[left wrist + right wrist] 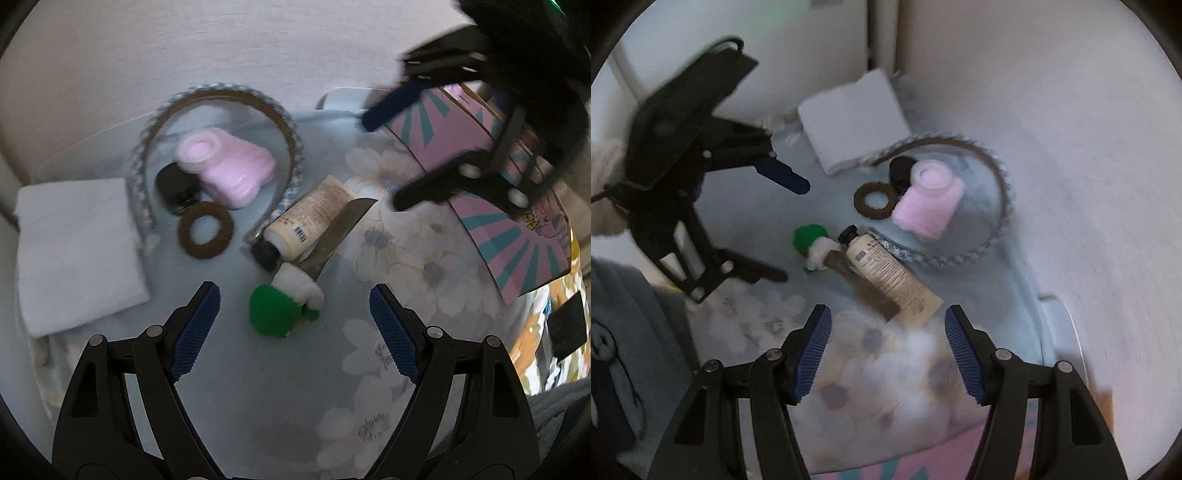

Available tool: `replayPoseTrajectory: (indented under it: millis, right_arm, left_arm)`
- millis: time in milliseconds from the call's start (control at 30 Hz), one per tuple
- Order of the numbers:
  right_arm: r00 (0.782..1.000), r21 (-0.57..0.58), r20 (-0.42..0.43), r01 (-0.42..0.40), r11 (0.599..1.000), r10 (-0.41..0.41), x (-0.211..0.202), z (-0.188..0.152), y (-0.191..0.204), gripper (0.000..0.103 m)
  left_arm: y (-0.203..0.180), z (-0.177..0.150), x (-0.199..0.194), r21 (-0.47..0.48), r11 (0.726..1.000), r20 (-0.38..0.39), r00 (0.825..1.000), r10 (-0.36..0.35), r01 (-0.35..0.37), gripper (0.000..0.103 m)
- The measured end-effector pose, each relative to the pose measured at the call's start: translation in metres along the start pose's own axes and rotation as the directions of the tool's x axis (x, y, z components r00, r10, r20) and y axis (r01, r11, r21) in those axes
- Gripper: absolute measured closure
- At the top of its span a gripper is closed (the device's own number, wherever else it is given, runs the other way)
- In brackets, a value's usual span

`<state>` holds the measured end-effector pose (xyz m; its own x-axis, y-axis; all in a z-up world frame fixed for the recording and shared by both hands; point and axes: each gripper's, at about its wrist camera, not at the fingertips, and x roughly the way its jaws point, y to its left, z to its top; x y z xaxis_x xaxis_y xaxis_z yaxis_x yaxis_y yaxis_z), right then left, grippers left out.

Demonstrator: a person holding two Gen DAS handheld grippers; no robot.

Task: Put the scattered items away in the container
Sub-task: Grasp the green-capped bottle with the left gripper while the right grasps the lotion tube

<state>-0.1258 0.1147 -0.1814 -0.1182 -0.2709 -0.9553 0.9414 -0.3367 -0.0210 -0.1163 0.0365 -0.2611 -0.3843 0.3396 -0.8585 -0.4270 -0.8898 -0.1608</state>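
Observation:
A cream tube with a black cap (306, 221) (886, 273) lies on the floral cloth, over a brown strip. A green and white plush toy (284, 306) (812, 247) lies by its cap. A brown scrunchie (205, 230) (873, 201), a small black jar (176, 186) (901, 170), a pink knitted piece (229, 170) (927, 203) and a braided headband (221, 96) (1001, 206) lie together. My left gripper (293, 325) is open just above the plush toy. My right gripper (886, 354) is open near the tube's flat end. The pink and teal box (480, 155) sits at the right.
A folded white cloth (77, 251) (853, 122) lies at the far side by the wall. The other gripper shows in each view: the right one (384, 158) over the box, the left one (794, 229) beside the toy. A blue towel (624, 332) lies at the left.

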Motion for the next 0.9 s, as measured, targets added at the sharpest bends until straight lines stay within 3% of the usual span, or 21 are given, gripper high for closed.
replayPoseTrajectory:
  millis: [133,300,400,433,733,900]
  right_arm:
    - [0.996,0.041,0.005,-0.085,0.995,0.085,0.023,0.014,-0.024,0.043]
    - [0.988,0.041,0.022,-0.153,0.987,0.152,0.046,0.024,-0.027,0.043]
    - [0.986,0.019,0.000,-0.164,0.986,0.164,0.055,0.027,-0.021,0.061]
    - [0.987,0.006,-0.013,-0.163,0.987,0.163,0.059,0.028,-0.018,0.069]
    - [0.979,-0.071,-0.038,-0.201,0.977,0.199,0.069,0.030,-0.008,0.069]
    - [0.981,-0.134,-0.051,-0.195,0.972,0.190,0.075,0.036,0.002,0.068]
  left_arm:
    - [0.001,0.006,0.014,0.008,1.000,-0.004,1.000,-0.009,0.009,0.021]
    - [0.002,0.010,0.027,0.011,0.999,-0.010,0.999,-0.046,0.046,0.021]
    - [0.002,0.009,0.031,0.006,0.996,-0.017,0.996,-0.085,0.085,0.023]
    - [0.001,0.009,0.033,0.003,0.995,-0.018,0.995,-0.096,0.096,0.026]
    - [0.007,0.007,0.037,0.020,0.996,-0.019,0.996,-0.084,0.085,0.059]
    - [-0.006,0.005,0.039,0.097,0.994,-0.029,0.999,-0.041,0.043,0.059]
